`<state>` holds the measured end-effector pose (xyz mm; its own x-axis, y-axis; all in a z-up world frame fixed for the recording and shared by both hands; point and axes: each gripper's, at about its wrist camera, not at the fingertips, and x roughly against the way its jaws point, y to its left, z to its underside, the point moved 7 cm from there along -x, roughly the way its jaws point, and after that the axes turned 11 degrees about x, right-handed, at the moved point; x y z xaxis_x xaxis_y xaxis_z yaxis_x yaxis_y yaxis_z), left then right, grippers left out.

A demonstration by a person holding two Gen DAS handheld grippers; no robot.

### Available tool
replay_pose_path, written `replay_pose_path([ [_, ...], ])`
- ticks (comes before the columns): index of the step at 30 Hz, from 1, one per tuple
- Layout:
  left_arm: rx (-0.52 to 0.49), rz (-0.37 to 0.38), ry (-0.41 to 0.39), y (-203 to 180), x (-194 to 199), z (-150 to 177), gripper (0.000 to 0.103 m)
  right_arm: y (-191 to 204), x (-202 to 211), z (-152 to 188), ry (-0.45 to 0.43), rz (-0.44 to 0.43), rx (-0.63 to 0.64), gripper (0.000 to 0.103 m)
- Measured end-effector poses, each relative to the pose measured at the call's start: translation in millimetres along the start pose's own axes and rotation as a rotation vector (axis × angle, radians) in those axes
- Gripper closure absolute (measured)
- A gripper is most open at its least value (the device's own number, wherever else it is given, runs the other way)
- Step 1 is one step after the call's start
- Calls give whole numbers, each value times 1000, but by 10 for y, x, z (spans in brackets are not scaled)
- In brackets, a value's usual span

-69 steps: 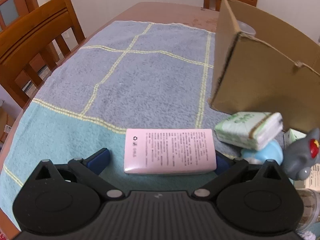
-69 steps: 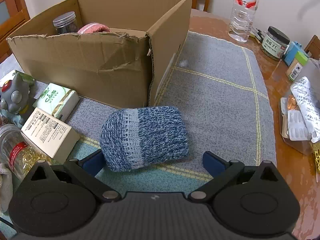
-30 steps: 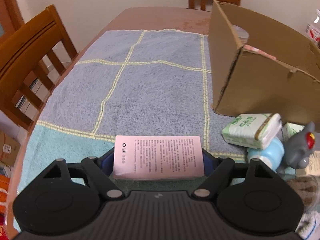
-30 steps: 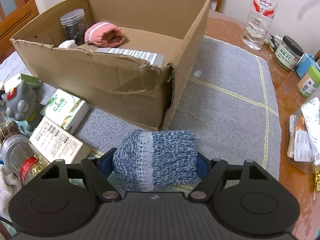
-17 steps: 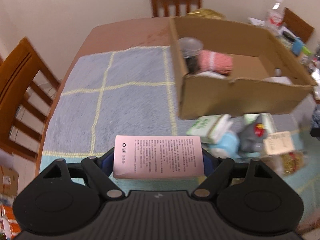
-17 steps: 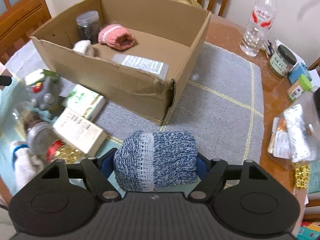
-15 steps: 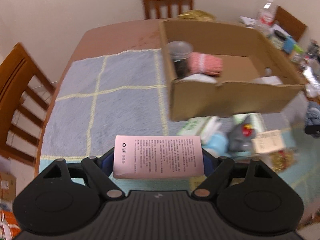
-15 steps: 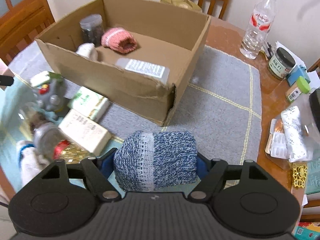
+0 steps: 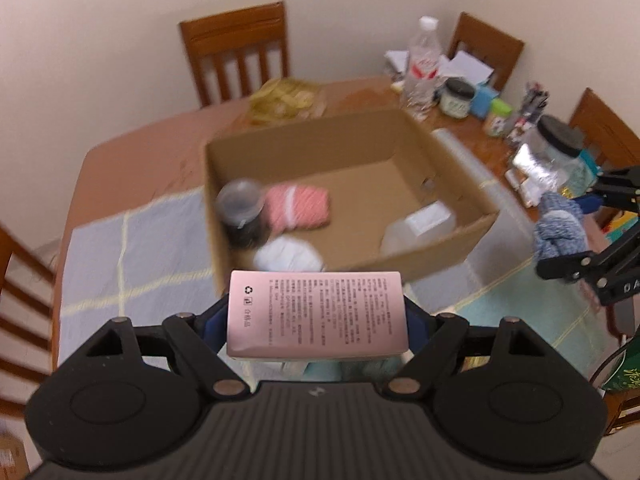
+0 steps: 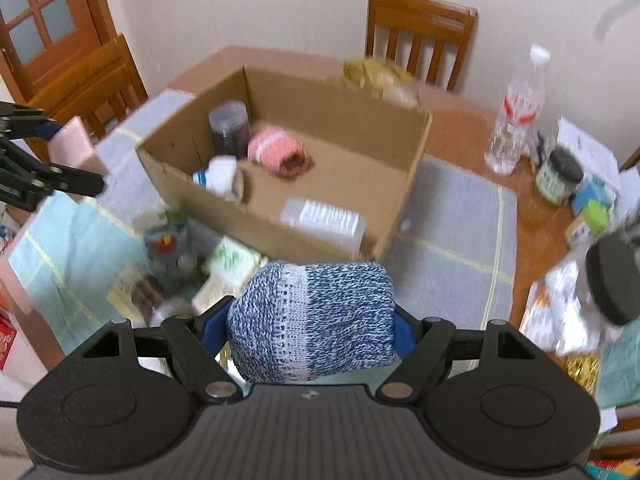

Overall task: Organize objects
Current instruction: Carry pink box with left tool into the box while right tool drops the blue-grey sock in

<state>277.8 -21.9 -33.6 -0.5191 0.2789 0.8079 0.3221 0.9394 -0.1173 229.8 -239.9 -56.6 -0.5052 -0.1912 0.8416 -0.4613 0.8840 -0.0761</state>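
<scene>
My left gripper (image 9: pixel 316 320) is shut on a pink printed box (image 9: pixel 316 314), lifted high above the table in front of the open cardboard box (image 9: pixel 440 248). My right gripper (image 10: pixel 310 330) is shut on a blue knitted sock bundle (image 10: pixel 310 320), also raised, near the cardboard box (image 10: pixel 280 236). Inside the carton lie a dark jar (image 10: pixel 228 128), a pink knitted bundle (image 10: pixel 278 152), a white roll (image 10: pixel 220 176) and a clear plastic case (image 10: pixel 324 216). In the left wrist view the right gripper (image 9: pixel 568 236) with the blue bundle (image 9: pixel 560 232) shows at the right edge.
A grey toy figure (image 10: pixel 168 248), a green tissue pack (image 10: pixel 232 260) and other small items lie in front of the carton on the blue-green cloth (image 10: pixel 452 240). A water bottle (image 10: pixel 516 120), jars (image 10: pixel 558 176) and packets crowd the table's right side. Wooden chairs (image 9: pixel 240 52) surround the table.
Both grippers have risen well above the table with their loads still held. The left one has rolled and swung toward the carton, so the carton's inside now shows in its view.
</scene>
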Motion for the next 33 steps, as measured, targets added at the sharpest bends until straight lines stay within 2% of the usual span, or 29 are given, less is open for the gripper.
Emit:
replay_pose_path([
  [6,-13,18,-58,-197,-139,-425,21,-100,120,-312,-54,51,13,22],
  [8,8,37,-84,-241,-179,-550,14,-120,146,-394,-66,65,21,22],
  [9,12,45,-90,-258,-220,-613,6,-130,158,-431,-73,71,25,22],
  [12,47,26,-94,-246,-317,-711,5,-156,165,-514,-86,75,20,22],
  [17,74,45,-71,-182,-363,-633,5,-158,119,-566,-87,71,18,22],
  [25,34,-32,-93,-28,-314,-404,4,-188,-51,-739,-73,62,18,22],
  [33,61,-88,-86,228,-257,-199,3,-329,-367,-1022,-56,70,5,22],
])
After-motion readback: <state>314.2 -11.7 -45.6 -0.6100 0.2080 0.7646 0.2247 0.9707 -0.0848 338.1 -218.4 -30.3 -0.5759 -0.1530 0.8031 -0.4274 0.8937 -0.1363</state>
